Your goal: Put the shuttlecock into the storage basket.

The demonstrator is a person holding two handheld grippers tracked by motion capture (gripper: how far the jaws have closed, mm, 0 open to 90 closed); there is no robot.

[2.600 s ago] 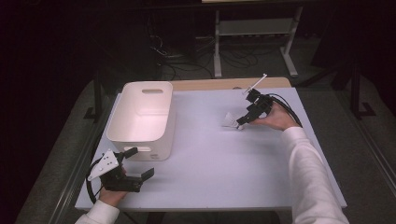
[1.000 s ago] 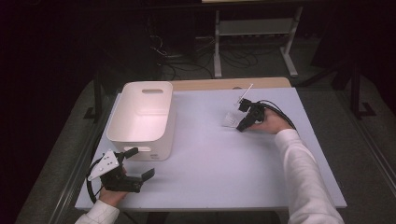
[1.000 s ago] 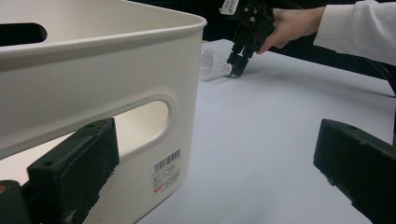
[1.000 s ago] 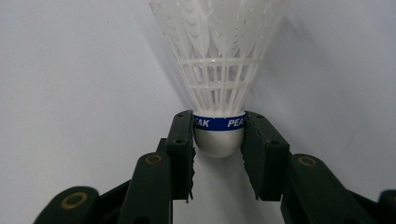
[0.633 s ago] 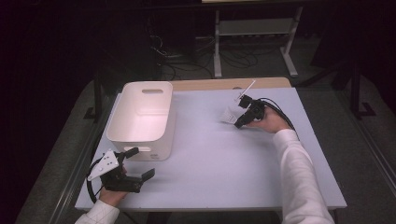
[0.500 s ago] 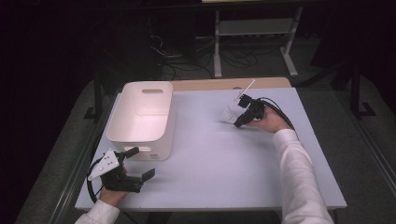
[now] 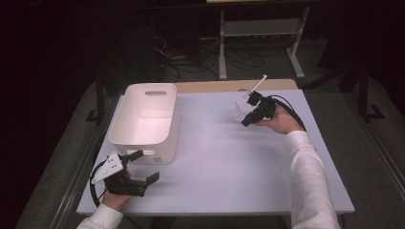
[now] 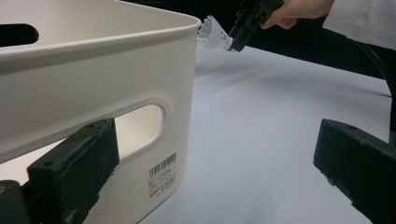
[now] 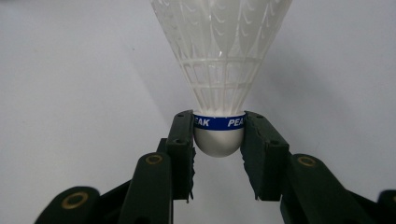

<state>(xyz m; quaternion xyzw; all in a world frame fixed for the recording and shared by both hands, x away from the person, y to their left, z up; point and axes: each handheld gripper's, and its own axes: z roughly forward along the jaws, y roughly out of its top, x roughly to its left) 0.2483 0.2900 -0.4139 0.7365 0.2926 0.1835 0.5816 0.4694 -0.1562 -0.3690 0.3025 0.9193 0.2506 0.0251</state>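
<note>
A white plastic shuttlecock (image 9: 219,60) with a blue band on its cork base sits between the pads of my right gripper (image 9: 218,140), which is shut on the base, skirt pointing away. In the high view the right gripper (image 7: 244,118) holds the shuttlecock (image 7: 239,111) just above the table at the back right. The left gripper view shows the shuttlecock (image 8: 212,33) in the air beyond the bin's corner. My left gripper (image 7: 145,167) rests at the front left, open, with one jaw by the near wall of the white bin (image 7: 143,119) and nothing held.
The white bin (image 8: 93,84) has a handle slot and a barcode label on its near wall. The pale table (image 7: 219,167) spreads between both hands. A metal stand (image 7: 258,28) and cables lie on the dark floor beyond the far edge.
My right gripper has lifted the shuttlecock off the table surface and tilted a little. The left gripper has stayed where it was.
</note>
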